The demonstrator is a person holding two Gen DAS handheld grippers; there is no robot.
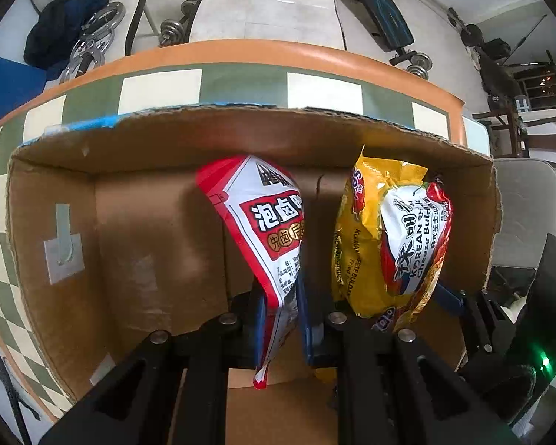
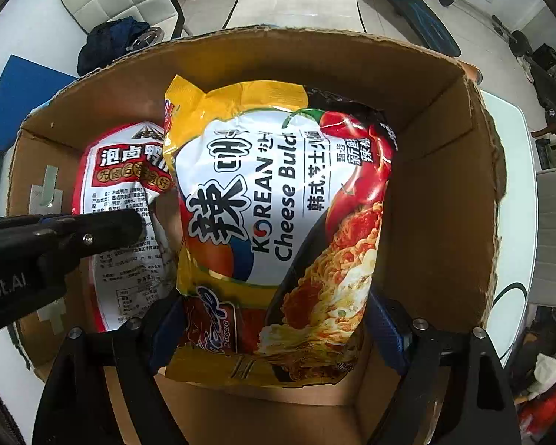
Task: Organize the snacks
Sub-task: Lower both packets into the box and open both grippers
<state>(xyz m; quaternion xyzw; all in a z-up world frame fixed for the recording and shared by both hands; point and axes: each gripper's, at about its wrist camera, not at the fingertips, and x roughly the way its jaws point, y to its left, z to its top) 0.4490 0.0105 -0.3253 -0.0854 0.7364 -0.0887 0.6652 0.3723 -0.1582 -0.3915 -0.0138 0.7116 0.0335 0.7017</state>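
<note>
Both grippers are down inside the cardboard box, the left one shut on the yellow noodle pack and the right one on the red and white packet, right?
Swapped. The left gripper is shut on the red and white packet, per the left wrist view; the right gripper grips the yellow noodle pack, per the right wrist view. Both are inside the cardboard box.

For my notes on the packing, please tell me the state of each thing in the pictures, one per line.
Cardboard box: open on top.
Red and white packet: sealed, inside the box, pinched at one edge.
Yellow noodle packet: sealed, inside the box, held across its width.
Left claw: shut on the red packet.
Right claw: wide, gripping the noodle packet.
</note>
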